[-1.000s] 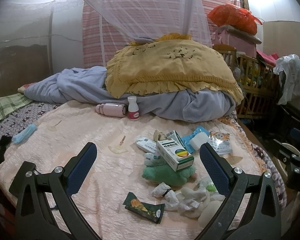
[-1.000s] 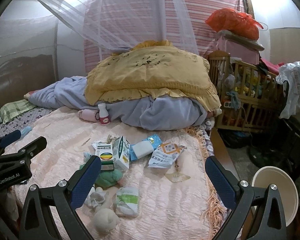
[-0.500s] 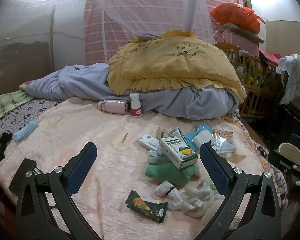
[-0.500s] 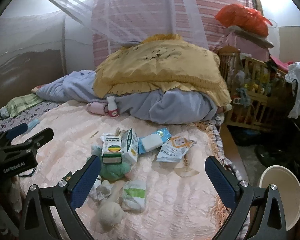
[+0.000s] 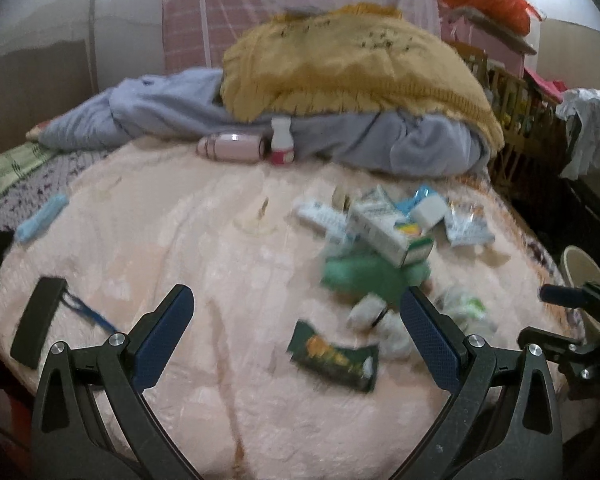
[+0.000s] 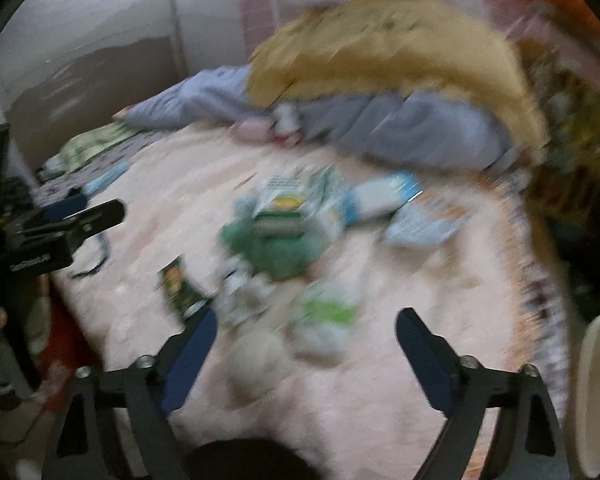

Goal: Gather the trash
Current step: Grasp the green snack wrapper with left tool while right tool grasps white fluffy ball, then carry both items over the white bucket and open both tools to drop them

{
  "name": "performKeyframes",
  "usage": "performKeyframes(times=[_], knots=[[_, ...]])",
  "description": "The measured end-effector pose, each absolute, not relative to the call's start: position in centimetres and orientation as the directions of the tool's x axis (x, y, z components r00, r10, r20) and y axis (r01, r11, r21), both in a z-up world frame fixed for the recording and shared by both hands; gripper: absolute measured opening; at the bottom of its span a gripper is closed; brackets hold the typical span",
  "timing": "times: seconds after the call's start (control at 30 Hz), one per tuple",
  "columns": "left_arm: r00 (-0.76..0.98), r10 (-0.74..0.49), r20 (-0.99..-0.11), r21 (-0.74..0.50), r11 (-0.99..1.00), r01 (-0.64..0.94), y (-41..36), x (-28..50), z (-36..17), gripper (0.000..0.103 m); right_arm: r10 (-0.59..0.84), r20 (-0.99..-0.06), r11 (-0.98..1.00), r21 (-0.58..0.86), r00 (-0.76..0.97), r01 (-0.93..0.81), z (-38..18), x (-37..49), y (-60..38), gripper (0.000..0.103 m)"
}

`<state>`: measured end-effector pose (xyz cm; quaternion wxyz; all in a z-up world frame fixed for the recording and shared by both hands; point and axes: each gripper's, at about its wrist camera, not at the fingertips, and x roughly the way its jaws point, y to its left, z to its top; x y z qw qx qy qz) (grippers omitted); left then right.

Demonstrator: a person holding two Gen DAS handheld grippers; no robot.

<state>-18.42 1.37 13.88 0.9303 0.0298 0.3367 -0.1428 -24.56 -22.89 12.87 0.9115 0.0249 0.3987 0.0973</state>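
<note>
Trash lies in a heap on the pink bedspread (image 5: pixel 160 248): a dark green snack wrapper (image 5: pixel 334 358), crumpled white tissues (image 5: pixel 372 314), a green cloth lump (image 5: pixel 364 276), a white medicine box (image 5: pixel 392 232) and blue-white packets (image 5: pixel 466 226). My left gripper (image 5: pixel 296 336) is open and empty, low over the near bed, with the wrapper between its fingers. My right gripper (image 6: pixel 306 358) is open and empty over a white-green packet (image 6: pixel 326 320) and a tissue ball (image 6: pixel 260 356). The right wrist view is blurred; the green wrapper (image 6: pixel 180 288) and box (image 6: pixel 284 204) show there.
A pink flask (image 5: pixel 230 147) and a small white bottle (image 5: pixel 282 146) lie by the grey and yellow bedding (image 5: pixel 340 68). A blue mask (image 5: pixel 40 218) and a black strap (image 5: pixel 36 326) lie at the left. A cream bucket (image 6: pixel 598 396) stands off the bed's right side, near a wooden crib (image 5: pixel 516 108).
Both grippers have moved forward and lower toward the trash heap. The right wrist view has swung left and blurred. Nothing was taken hold of.
</note>
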Motion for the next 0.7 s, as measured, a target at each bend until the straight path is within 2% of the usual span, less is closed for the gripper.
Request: performKeyframes(times=[0.07,0.2,0.27,0.3,0.47,0.5,0.53,0.57,0.6,0.63,0.67,0.7], knots=[[0.711,-0.244,-0.66,-0.041,0.956,0.29,2.0,-18.5,12.7,0.102,0.25,-0.749,0.967,0.157,0.614,-0.203,11.6,-23.8,-22.0,0.078],[0.642,-0.268,-0.718,-0.08,0.948,0.307,2.4,-18.3,10.2,0.102,0.263,-0.805,0.949,0.118,0.532,-0.291,9.4,-21.7,-20.1,0.067],[0.61,-0.289,-0.738,-0.114,0.944,0.309,2.3,-17.9,9.2,0.102,0.273,-0.829,0.939,0.121,0.487,-0.321,8.1,-20.8,-19.6,0.05],[0.594,-0.295,-0.748,-0.13,0.943,0.305,2.2,-17.6,8.7,0.102,0.274,-0.844,0.935,0.121,0.461,-0.334,7.3,-20.3,-19.5,0.046],[0.53,-0.334,-0.78,-0.212,0.937,0.279,0.9,-15.6,6.3,0.099,0.304,-0.841,0.923,0.144,0.448,-0.356,6.7,-19.9,-19.5,0.04],[0.518,-0.342,-0.784,-0.224,0.934,0.277,0.6,-15.2,5.9,0.085,0.302,-0.833,0.924,0.137,0.464,-0.356,7.0,-20.1,-19.6,0.04],[0.499,-0.35,-0.793,-0.237,0.931,0.276,0.4,-14.8,5.4,0.066,0.304,-0.826,0.925,0.138,0.475,-0.353,7.4,-20.3,-19.9,0.039],[0.47,-0.364,-0.804,-0.256,0.926,0.278,0.0,-14.4,4.9,0.057,0.313,-0.815,0.926,0.147,0.488,-0.347,7.9,-20.6,-20.2,0.039],[0.444,-0.38,-0.812,-0.277,0.919,0.279,-0.2,-14.0,4.3,0.041,0.33,-0.795,0.927,0.171,0.509,-0.335,8.5,-21.0,-20.9,0.039],[0.424,-0.387,-0.819,-0.292,0.917,0.272,-0.3,-13.7,3.8,0.034,0.341,-0.781,0.927,0.188,0.524,-0.324,9.1,-21.3,-21.3,0.039],[0.413,-0.393,-0.822,-0.305,0.915,0.263,-0.3,-13.5,3.5,0.032,0.351,-0.763,0.928,0.208,0.542,-0.309,9.7,-21.7,-22.1,0.039],[0.412,-0.4,-0.819,-0.316,0.913,0.258,-0.3,-13.5,3.5,0.02,0.356,-0.739,0.931,0.229,0.572,-0.284,10.5,-22.3,-23.2,0.039]])
